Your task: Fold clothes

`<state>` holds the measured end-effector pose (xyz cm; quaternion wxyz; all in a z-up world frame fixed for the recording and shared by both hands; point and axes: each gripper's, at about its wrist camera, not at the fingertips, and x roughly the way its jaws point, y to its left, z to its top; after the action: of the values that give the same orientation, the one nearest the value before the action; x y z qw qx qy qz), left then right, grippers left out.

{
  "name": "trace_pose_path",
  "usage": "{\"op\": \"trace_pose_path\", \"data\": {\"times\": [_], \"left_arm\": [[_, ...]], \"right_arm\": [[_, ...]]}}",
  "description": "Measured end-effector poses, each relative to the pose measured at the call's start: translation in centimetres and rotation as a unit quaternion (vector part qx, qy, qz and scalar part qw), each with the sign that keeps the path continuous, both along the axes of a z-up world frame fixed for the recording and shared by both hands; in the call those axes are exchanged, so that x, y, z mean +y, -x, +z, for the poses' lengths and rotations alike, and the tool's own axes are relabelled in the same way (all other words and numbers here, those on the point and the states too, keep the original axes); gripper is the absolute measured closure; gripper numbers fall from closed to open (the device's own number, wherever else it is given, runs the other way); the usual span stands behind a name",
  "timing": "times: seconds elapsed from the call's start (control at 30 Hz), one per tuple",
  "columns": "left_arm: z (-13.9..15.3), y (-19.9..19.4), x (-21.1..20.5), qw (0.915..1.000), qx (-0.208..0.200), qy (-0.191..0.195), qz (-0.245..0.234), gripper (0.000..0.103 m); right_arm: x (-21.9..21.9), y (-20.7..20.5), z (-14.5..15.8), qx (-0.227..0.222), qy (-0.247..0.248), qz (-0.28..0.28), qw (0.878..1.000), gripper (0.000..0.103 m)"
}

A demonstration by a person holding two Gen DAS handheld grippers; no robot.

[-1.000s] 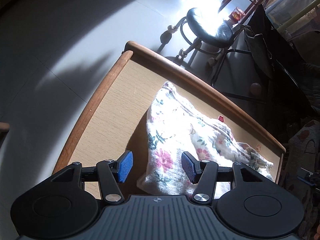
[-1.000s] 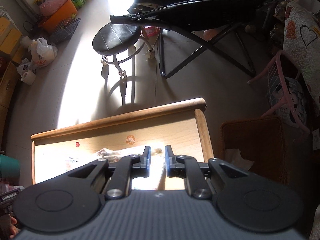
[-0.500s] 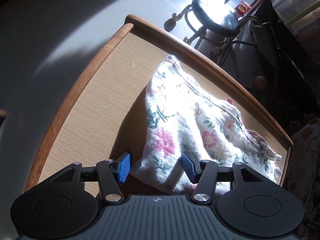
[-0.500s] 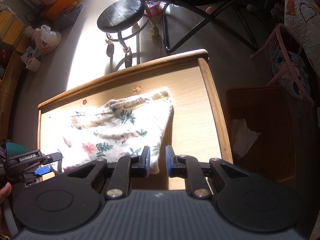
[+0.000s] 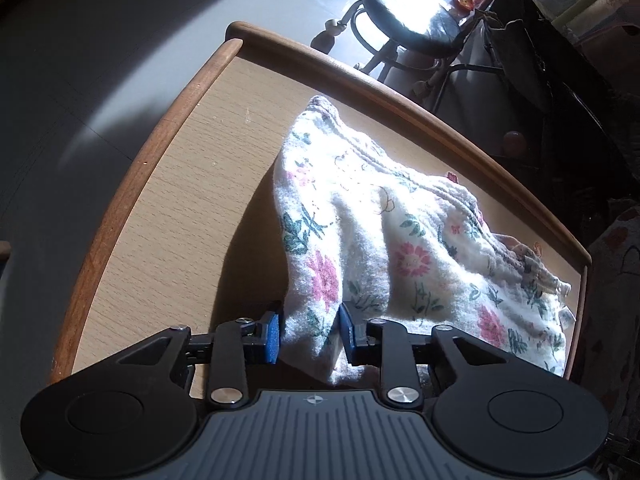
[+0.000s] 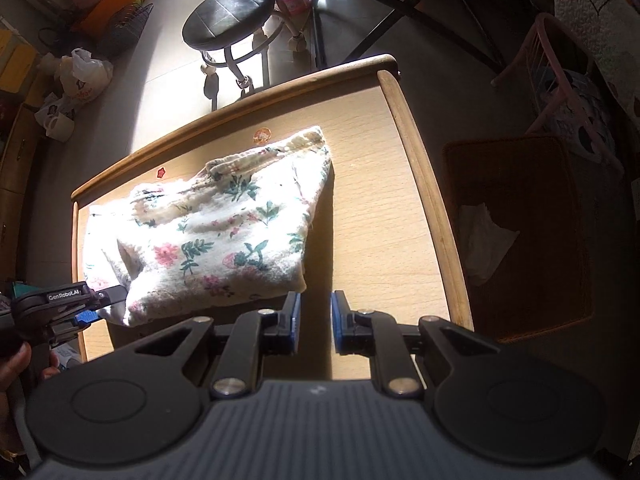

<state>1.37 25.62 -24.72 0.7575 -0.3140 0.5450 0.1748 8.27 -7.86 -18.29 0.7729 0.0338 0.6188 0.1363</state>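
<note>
A white floral garment (image 5: 384, 224) lies rumpled on a light wooden table (image 5: 180, 200); it also shows in the right wrist view (image 6: 216, 236). My left gripper (image 5: 311, 332) has its blue pads around the garment's near corner, which fills the gap between them. It shows from the side in the right wrist view (image 6: 92, 304), at the cloth's left corner. My right gripper (image 6: 314, 322) is slightly open and empty, just past the garment's near right corner, above bare table (image 6: 376, 216).
The table has a raised wooden rim (image 6: 424, 184). A round black stool (image 6: 230, 20) and a folding chair stand beyond it. A brown wicker bin (image 6: 520, 236) with tissue stands to the right. Bags and toys lie on the floor at far left.
My left gripper's jaws have narrowed onto the garment's near corner. My right gripper has pulled back and risen, and the cloth now lies spread out below it.
</note>
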Motion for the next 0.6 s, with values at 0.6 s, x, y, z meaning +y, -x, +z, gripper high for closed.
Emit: {"op": "trace_pose_path", "data": {"times": [0.6], "left_arm": [[7.3, -3.1, -5.2, 0.9858, -0.034, -0.116, -0.116, 0.092]], "right_arm": [[-3.5, 0.2, 0.5, -0.001, -0.017, -0.033, 0.999, 0.087]]}}
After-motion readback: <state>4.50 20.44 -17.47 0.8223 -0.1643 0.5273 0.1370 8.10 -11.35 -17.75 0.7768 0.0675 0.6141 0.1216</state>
